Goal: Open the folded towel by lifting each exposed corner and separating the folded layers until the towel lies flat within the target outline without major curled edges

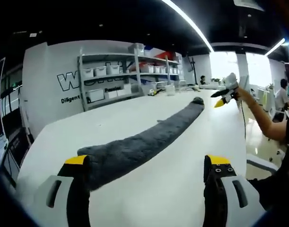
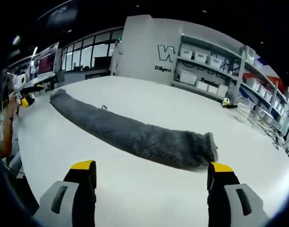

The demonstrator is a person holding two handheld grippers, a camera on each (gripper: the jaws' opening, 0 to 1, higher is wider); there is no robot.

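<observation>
The towel (image 1: 149, 139) is seen as a dark grey cloth with a thick, fuzzy pile, matt throughout and rough at its edges. The table (image 2: 149, 198) is finished in a smooth white surface with a faint sheen. The left gripper (image 1: 149, 163) and the right gripper (image 2: 151, 170) are made of what looks like matt black and pale grey plastic, tipped in yellow. The shelving (image 1: 130, 75) is framed in pale painted metal and loaded with white plastic bins (image 1: 100, 71).

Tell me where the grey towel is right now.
The grey towel lies as a long folded strip on the white table; its near end sits by the left gripper's left jaw, untouched.
</observation>
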